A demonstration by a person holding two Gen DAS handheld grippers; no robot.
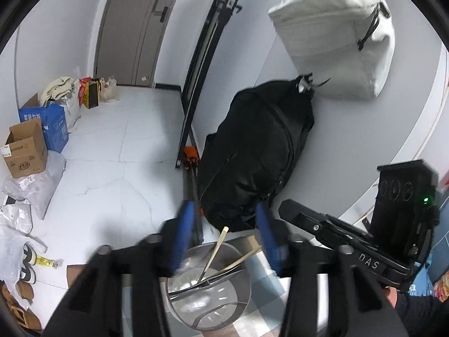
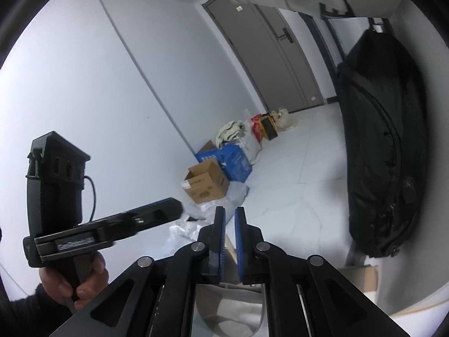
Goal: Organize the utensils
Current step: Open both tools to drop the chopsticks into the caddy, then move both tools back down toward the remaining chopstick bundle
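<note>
Here the left tool (image 1: pixel 224 219) hovers, blue fingers apart, above the metal cup (image 1: pixel 209 286).

White walls and a pale tiled floor (image 1: pixel 118 151), grey door (image 1: pixel 134 28) at eleven o'clock, cardboard boxes (image 1: pixel 26 151) at nine.

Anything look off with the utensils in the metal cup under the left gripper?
Mostly tidy. In the metal cup, the chopsticks lean at different slants instead of standing together, one poking well past the rim. Nothing looks spilled or damaged. The left gripper hovers open above the cup; the right gripper holds nothing that I can see.
</note>
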